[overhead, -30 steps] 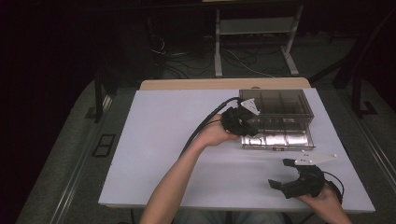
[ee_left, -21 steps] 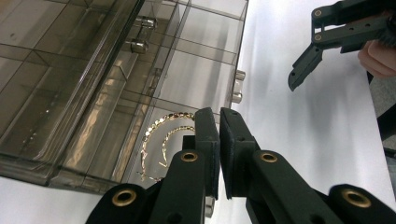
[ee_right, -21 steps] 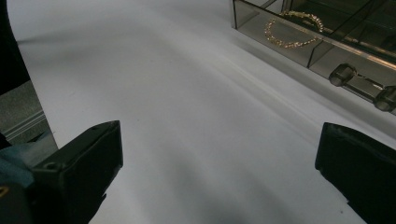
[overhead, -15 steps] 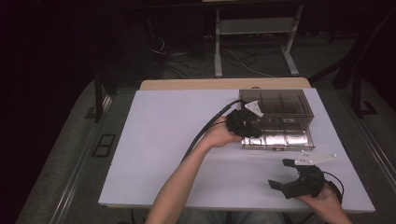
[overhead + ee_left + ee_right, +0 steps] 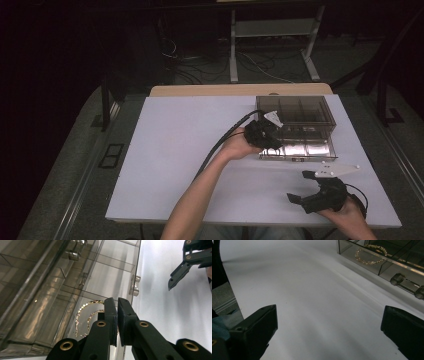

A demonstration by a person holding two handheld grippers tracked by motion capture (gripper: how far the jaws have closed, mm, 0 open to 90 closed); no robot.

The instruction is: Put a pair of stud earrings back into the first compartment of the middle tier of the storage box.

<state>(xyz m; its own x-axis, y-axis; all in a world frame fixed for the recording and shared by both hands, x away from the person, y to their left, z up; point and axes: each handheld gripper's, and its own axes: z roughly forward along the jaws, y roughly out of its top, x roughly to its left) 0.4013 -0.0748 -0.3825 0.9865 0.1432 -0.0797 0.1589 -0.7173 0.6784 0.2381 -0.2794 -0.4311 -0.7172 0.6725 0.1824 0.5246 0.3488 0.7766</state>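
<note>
At the left front corner of the clear acrylic drawer box (image 5: pixel 300 120), the left gripper (image 5: pixel 272 136) is held over the pulled-out drawer (image 5: pixel 82 290). Its jaws are brought together, and whether anything is pinched between the pads cannot be told; a fine gold chain (image 5: pixel 86 315) is seen lying in loops in the nearest drawer compartment, directly beyond and partly hidden behind the fingertips. The same chain (image 5: pixel 368 255) is also seen from the right gripper view, resting on the compartment floor just inside the front wall, with the drawer's two-post clear handle (image 5: pixel 407 285) close by.

The step in hand is judged to be the setting down or the picking up of the chain in that compartment. For this to be done well, the tips should be kept inside the compartment walls and lowered straight, so that the thin dividers are not struck and the light box is not shoved across the white table (image 5: pixel 190 150). If the chain is to be lifted, one strand near the middle of a loop should be taken, and the lift made slowly so that tangles are drawn out.

The right gripper (image 5: pixel 306 192) is held low over the near right part of the table, well apart from the box, with its jaws spread wide and nothing between them.
</note>
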